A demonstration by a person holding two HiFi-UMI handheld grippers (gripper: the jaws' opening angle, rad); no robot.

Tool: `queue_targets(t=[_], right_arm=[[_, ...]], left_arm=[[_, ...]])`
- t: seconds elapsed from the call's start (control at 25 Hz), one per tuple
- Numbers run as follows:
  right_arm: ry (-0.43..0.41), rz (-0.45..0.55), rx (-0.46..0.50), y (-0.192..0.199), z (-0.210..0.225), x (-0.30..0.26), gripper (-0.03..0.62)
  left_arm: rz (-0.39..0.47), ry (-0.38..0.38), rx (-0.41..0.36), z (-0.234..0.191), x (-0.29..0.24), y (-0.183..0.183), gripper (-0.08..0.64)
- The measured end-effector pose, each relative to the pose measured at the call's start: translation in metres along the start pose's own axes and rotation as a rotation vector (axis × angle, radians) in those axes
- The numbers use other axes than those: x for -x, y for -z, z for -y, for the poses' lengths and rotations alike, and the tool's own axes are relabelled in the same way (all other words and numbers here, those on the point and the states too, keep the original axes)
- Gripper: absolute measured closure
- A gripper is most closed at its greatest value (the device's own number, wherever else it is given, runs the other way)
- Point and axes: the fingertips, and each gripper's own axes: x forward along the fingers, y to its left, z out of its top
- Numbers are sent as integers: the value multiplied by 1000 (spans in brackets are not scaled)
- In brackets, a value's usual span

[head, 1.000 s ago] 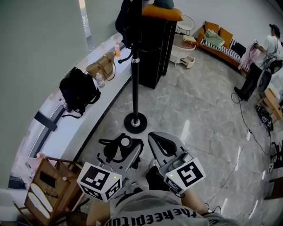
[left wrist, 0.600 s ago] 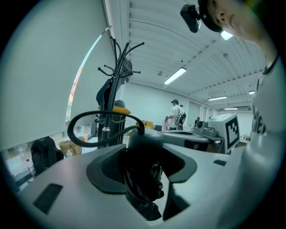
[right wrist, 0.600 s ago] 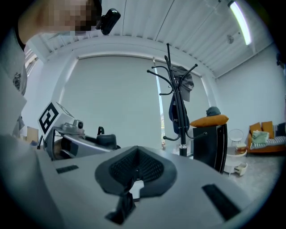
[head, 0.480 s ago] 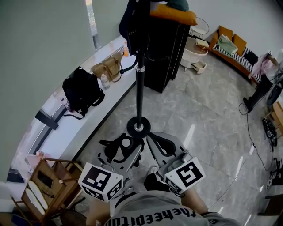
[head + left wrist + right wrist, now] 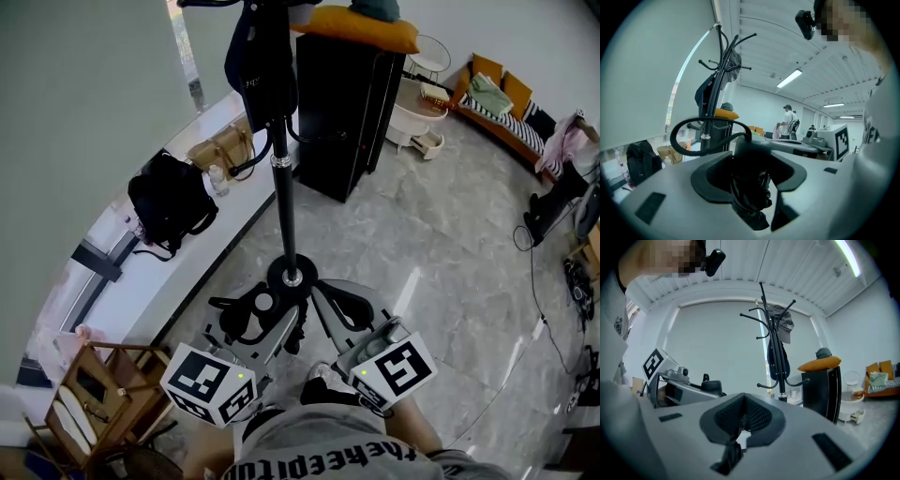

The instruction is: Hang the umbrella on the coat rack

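Observation:
The black coat rack (image 5: 284, 206) stands straight ahead, its round base (image 5: 291, 275) on the floor just past both grippers. A dark bag (image 5: 258, 56) hangs near its top, and a grey cap (image 5: 783, 324) sits on an upper hook. My left gripper (image 5: 274, 314) is shut on the folded black umbrella (image 5: 263, 302), whose pale handle end faces up. In the left gripper view the umbrella (image 5: 749, 187) fills the jaws and its strap loop (image 5: 679, 133) arcs out to the left. My right gripper (image 5: 339, 302) is beside it, shut, pads (image 5: 757, 416) together with nothing held.
A black cabinet (image 5: 342, 103) with an orange cushion (image 5: 361, 26) stands behind the rack. The window ledge on the left holds a black backpack (image 5: 169, 202) and a tan handbag (image 5: 223, 150). A wooden chair (image 5: 89, 398) is at lower left. Cables (image 5: 553, 309) and a person (image 5: 562, 178) are at right.
The rack's base has come closer to the grippers and its top now reaches the frame's upper edge. Both grippers keep their pose, the left one still holding the umbrella.

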Motion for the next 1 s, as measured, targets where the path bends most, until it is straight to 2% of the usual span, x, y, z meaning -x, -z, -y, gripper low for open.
queue_targets(t=[0.28, 0.68, 1.0], right_arm=[[-28, 9, -13, -2, 31, 3, 581], [-52, 23, -18, -3, 51, 2, 581], [-9, 14, -31, 2, 61, -14, 581]], left_arm=[[0, -23, -17, 9, -29, -7, 327], [-1, -45, -15, 11, -47, -9, 327], [-24, -25, -13, -11, -56, -7, 327]])
